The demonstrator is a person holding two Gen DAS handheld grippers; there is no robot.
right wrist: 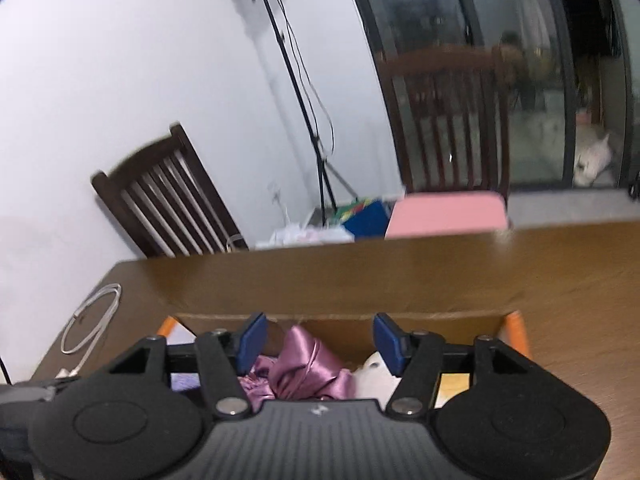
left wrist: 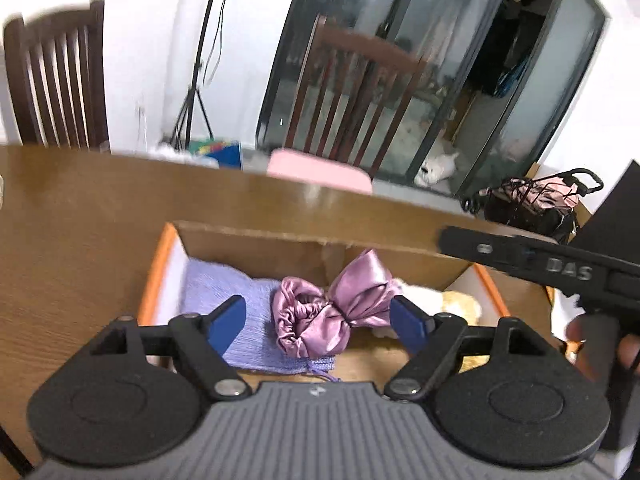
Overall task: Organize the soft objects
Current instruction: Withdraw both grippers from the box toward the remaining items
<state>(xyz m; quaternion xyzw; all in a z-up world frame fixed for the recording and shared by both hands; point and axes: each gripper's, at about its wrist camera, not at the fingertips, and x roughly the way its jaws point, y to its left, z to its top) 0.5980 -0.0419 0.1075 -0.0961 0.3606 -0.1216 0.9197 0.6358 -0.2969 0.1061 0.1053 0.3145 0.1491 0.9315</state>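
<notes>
Both grippers, left (left wrist: 318,322) and right (right wrist: 318,344), are hovering over the near edge of the box (left wrist: 256,236), jaws spread wide and gripping nothing. Inside, a satin bow (left wrist: 332,312) is lying in the middle, overlapping a lilac pouch (left wrist: 240,300) on its left, with a plush toy (left wrist: 444,304) sitting at its right.
</notes>
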